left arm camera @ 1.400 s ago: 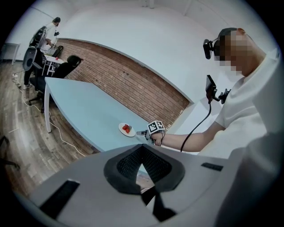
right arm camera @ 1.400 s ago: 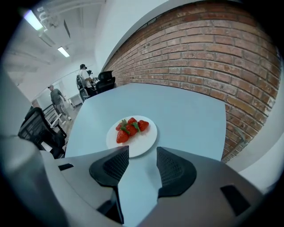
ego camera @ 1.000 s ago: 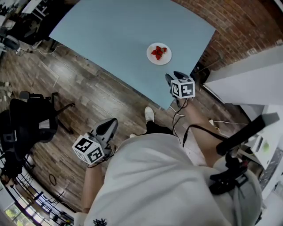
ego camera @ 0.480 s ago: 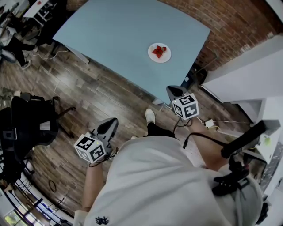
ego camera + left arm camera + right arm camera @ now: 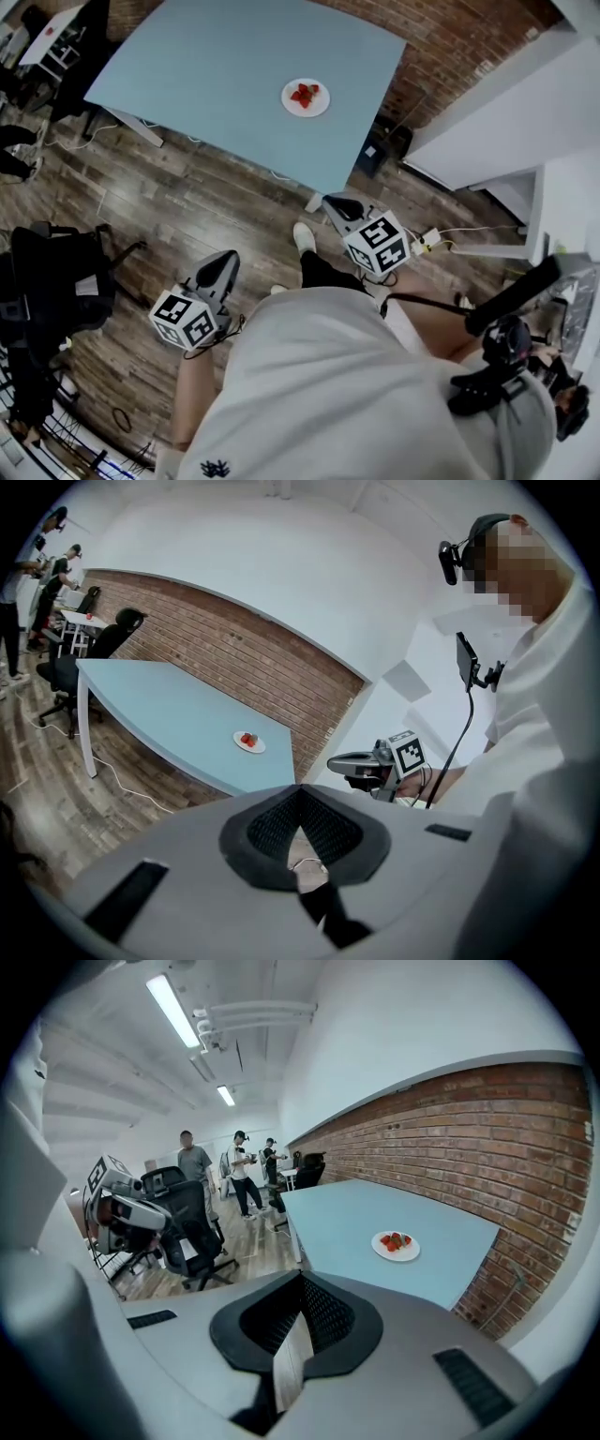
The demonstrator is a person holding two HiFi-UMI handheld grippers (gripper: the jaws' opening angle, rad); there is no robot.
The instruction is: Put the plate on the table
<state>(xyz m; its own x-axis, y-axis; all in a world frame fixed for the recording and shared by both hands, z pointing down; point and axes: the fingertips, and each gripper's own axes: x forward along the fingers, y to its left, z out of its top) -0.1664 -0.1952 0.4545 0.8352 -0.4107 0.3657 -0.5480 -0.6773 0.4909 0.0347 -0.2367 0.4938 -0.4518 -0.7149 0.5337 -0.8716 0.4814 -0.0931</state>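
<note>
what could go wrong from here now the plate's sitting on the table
Loose cables and a power strip lie on the floor by the person's feet, so a step could snag one. The right gripper, jaws shut and empty, hangs near the table corner; a swing might knock the table and possibly roll the strawberries off the plate.

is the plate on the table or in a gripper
On the table. The plate lies flat on it, red fruit on top; left gripper and right gripper are away over the floor.
</note>
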